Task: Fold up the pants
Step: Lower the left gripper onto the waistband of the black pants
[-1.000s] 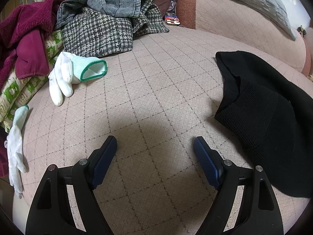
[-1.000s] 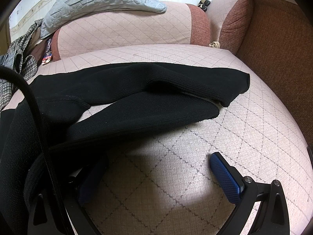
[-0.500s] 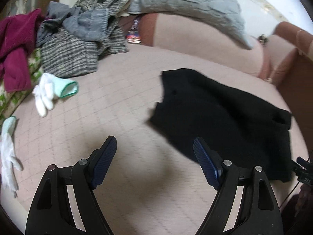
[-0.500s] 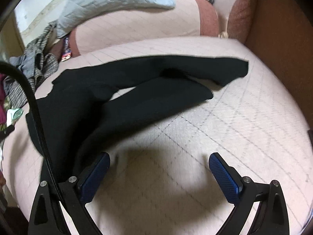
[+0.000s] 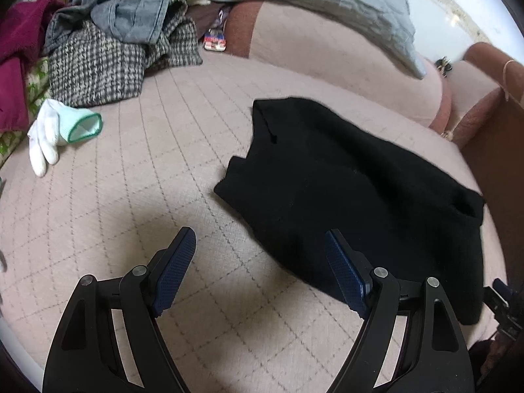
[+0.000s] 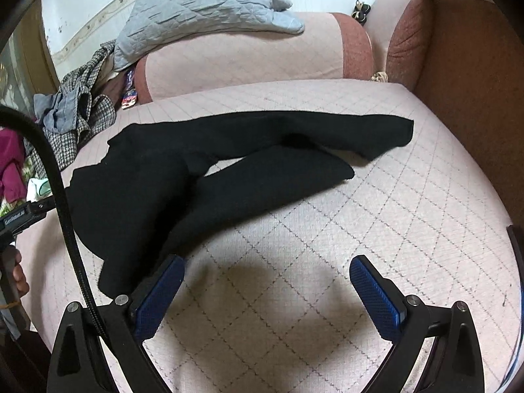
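Cushion near me: bare quilted cushion (image 5: 137,196) under my left gripper (image 5: 258,275), jaws spread, nothing between them.
Right side: my right gripper (image 6: 267,290) is over bare cushion, jaws spread; black pants (image 6: 203,177) touch its left finger.
Far-left obstacles: clothes pile (image 5: 108,49), white glove (image 5: 55,131).
Rear limit: backrest (image 6: 249,52), armrest (image 6: 471,98).

1. The left claw (image 5: 260,275) has black plastic arms with triangular cut-outs, silver round screws and dark blue textured pads (image 5: 173,275).
2. The right claw (image 6: 267,294) looks the same; a black ribbed cable (image 6: 65,216) runs beside it.
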Demonstrator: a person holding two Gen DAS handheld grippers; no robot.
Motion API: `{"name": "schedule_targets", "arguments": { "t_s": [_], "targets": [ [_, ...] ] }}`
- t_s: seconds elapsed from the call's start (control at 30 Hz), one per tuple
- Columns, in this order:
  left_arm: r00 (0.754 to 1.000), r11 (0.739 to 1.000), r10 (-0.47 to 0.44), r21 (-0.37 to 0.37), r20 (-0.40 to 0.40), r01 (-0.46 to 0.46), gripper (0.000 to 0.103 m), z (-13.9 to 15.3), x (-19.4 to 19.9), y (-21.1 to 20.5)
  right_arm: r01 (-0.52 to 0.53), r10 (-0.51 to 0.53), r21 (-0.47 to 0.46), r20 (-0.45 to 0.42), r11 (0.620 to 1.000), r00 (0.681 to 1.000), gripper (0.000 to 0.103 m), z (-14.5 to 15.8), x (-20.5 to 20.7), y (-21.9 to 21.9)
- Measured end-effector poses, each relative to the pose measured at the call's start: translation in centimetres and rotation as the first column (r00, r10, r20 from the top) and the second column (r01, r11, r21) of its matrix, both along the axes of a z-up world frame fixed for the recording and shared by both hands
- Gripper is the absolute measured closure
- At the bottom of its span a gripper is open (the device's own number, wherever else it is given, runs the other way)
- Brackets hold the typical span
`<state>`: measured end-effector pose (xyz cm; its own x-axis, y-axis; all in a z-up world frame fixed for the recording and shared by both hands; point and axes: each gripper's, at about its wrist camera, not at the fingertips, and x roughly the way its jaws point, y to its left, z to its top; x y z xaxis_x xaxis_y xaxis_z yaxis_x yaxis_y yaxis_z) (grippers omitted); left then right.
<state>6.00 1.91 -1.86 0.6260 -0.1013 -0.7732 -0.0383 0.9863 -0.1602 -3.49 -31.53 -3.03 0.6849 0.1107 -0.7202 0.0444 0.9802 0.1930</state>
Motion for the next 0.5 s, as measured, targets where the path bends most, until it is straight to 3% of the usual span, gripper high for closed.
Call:
{"name": "schedule_targets", "arguments": {
  "t_s": [0.27,0.5],
  "targets": [
    [0.998,0.999,-0.029,0.014,-0.060,0.030,0.022,-1.8,1.5,-1.9,0.072,-0.069,0.090,-0.031,0.993,0.997,0.002,-0.5,1.7,-2.6],
    [0.997,0.999,-0.024,-0.037,-0.067,0.021,0.022,-2.5,3.0,-2.6,0.101,-0.092,0.214,-0.052,0.972,0.994,0.003,-1.6,3.6,-4.2]
  ]
}}
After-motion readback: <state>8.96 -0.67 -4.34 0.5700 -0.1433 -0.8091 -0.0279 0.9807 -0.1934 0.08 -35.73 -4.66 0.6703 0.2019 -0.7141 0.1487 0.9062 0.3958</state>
